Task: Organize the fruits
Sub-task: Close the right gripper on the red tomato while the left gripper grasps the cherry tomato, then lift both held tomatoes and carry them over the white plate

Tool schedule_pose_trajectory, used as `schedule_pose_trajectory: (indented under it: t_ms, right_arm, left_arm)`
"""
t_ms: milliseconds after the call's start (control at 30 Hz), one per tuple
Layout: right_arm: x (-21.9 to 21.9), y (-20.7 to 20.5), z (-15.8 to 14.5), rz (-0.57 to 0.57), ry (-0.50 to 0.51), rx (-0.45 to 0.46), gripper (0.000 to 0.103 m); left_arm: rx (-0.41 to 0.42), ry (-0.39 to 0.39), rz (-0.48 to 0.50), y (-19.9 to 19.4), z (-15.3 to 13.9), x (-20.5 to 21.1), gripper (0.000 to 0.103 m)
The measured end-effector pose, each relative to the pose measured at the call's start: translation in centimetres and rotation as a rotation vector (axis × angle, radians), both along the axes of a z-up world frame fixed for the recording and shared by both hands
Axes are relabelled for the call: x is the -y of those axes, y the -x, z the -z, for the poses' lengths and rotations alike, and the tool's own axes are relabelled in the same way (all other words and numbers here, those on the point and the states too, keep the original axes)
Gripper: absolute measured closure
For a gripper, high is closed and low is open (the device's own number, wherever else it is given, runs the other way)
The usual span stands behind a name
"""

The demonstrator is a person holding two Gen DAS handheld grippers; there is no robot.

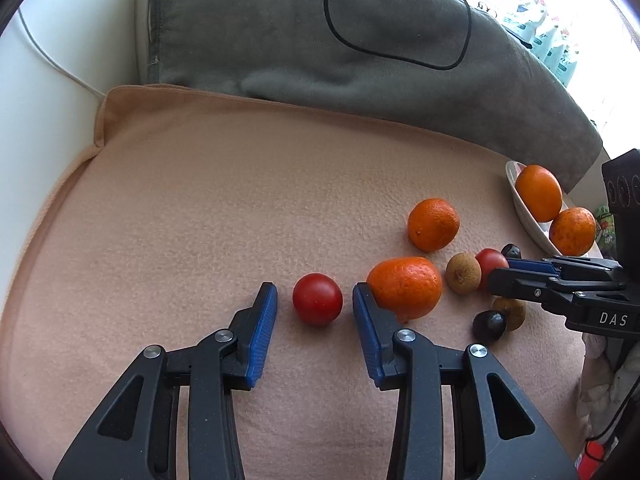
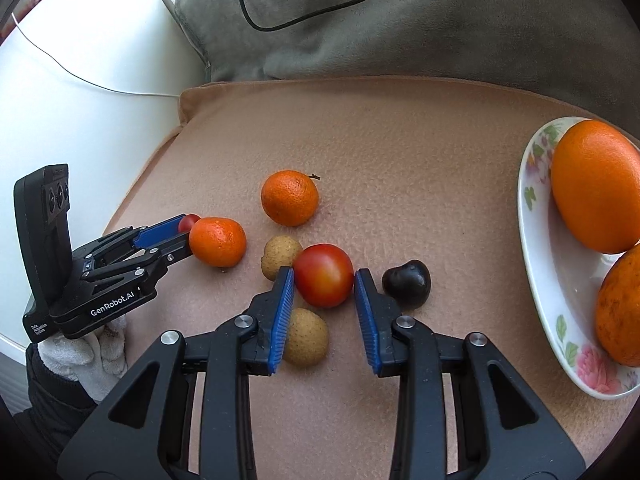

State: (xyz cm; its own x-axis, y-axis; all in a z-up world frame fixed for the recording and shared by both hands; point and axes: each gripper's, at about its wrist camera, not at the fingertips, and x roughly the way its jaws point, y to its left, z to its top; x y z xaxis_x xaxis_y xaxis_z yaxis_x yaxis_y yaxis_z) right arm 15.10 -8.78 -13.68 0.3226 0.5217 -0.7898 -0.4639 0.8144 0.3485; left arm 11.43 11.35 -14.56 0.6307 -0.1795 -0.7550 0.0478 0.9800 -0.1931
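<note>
My left gripper [image 1: 315, 300] is open, its jaws either side of a small red tomato [image 1: 317, 299] on the peach cloth [image 1: 220, 200]. A tangerine [image 1: 405, 287] lies just right of its right finger. My right gripper [image 2: 324, 280] is open around a second red tomato [image 2: 324, 275], without touching it. Next to it lie two brown longans [image 2: 281, 257] [image 2: 306, 337], a dark plum [image 2: 406, 283] and another tangerine [image 2: 289, 197]. A flowered white plate [image 2: 560, 320] at the right holds two oranges [image 2: 596, 186] [image 2: 620, 308].
A grey cushion [image 1: 320, 40] with a black cable [image 1: 400, 52] stands behind the cloth. A white sofa surface [image 1: 48, 100] with a white wire lies left. The left gripper [image 2: 172, 236] shows in the right wrist view, and the right gripper [image 1: 520, 276] in the left.
</note>
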Motion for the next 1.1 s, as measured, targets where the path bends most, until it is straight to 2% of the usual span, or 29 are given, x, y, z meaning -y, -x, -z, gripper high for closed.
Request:
schedule_pose_trajectory:
  t_ms: [200,600,1100]
  right_arm:
    - [-0.9,0.1,0.3,-0.017,0.02,0.02,0.07]
    - [-0.1,1.0,-1.0,-0.003,0.008,0.061,0.07]
    - [4.9,3.3,-5.4,0.071,-0.061,0.142,0.07]
  left_arm:
    - [-0.004,0.003,0.003,0.1,0.0,0.0,0.08]
    - [0.021,0.024,-0.016,0.9,-0.6,-0.4,0.081]
    - [0.102,0.051,0.02,3.2,-4.4,2.0,0.081]
